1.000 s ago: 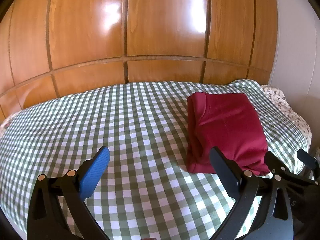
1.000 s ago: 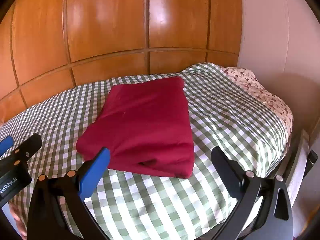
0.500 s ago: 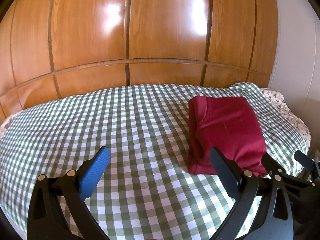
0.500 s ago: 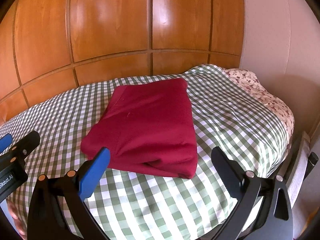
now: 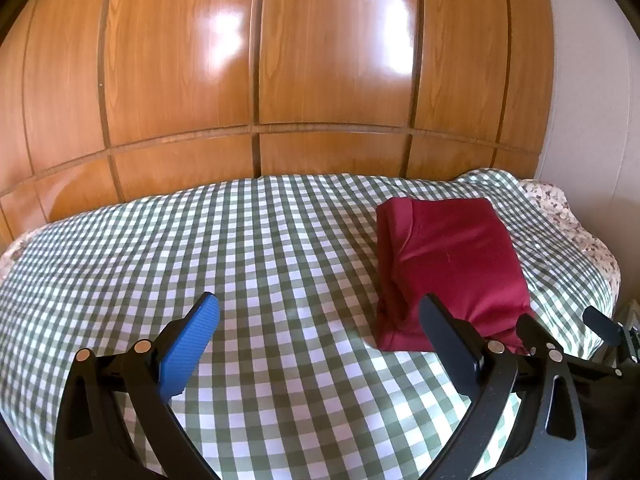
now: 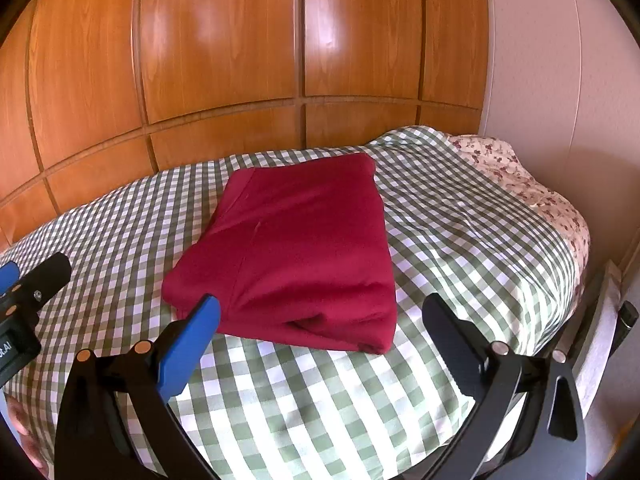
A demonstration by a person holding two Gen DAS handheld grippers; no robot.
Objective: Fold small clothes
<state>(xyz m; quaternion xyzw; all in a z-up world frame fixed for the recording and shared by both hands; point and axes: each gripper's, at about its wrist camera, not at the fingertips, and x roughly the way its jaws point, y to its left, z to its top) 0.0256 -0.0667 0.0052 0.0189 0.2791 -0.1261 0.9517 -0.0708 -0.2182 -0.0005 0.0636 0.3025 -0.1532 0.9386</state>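
A dark red garment [image 5: 452, 264] lies folded into a neat rectangle on the green checked bed cover [image 5: 240, 264]. In the right wrist view the red garment [image 6: 304, 248] sits just ahead of my right gripper [image 6: 320, 320], whose jaws stand wide apart with nothing between them. My left gripper [image 5: 320, 320] is open too and hangs over bare checked cover, left of the garment. The right gripper's black fingers [image 5: 600, 324] show at the right edge of the left wrist view. The left gripper [image 6: 32, 284] pokes in at the left edge of the right wrist view.
Glossy wooden wardrobe panels [image 5: 320, 80] rise behind the bed. A floral sheet or pillow [image 6: 516, 172] lies at the bed's far right corner by a white wall [image 6: 560, 60]. The bed's right edge drops off near a white object [image 6: 604, 320].
Both grippers have drawn back and risen a little from the bed. The folded garment looks smaller and farther off. Both stay open.
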